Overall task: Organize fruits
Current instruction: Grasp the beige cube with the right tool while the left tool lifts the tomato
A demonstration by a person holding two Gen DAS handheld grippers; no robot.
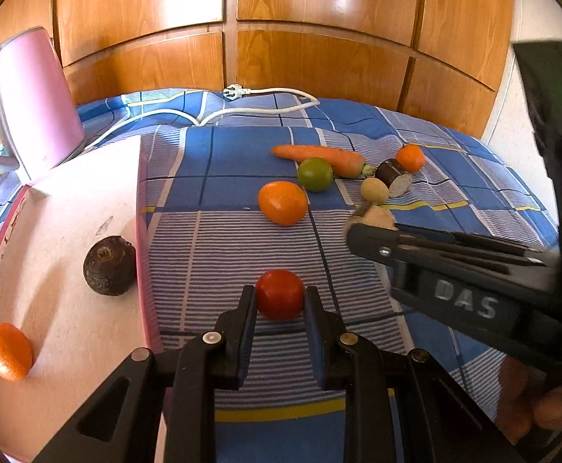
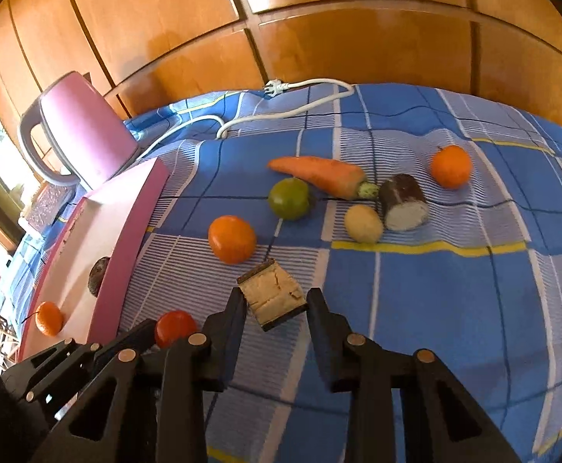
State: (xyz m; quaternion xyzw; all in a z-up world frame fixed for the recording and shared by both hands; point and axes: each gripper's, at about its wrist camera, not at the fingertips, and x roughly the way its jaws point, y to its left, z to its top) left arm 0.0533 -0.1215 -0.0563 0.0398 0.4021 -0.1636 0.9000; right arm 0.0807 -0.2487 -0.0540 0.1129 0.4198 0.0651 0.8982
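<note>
My left gripper point(image 1: 279, 301) is shut on a red tomato point(image 1: 280, 291), low over the blue checked cloth point(image 1: 242, 154) beside the pink tray point(image 1: 68, 208). On the tray lie a dark round fruit point(image 1: 109, 265) and a tangerine point(image 1: 10, 351). My right gripper point(image 2: 275, 303) is shut on a beige block with dark crust point(image 2: 271, 293), its pads touching both sides of it. In the left wrist view that gripper point(image 1: 362, 227) comes in from the right. An orange point(image 2: 231, 244), a green fruit point(image 2: 289, 198) and a small orange point(image 2: 450, 165) lie further back.
A carrot point(image 2: 319, 173), a potato point(image 2: 362, 223) and a dark cut cylinder point(image 2: 402, 202) lie among the fruit. A pink kettle point(image 1: 37, 100) stands behind the tray, and its white cable point(image 1: 273, 96) runs along the cloth's far edge. Wooden panels close the back.
</note>
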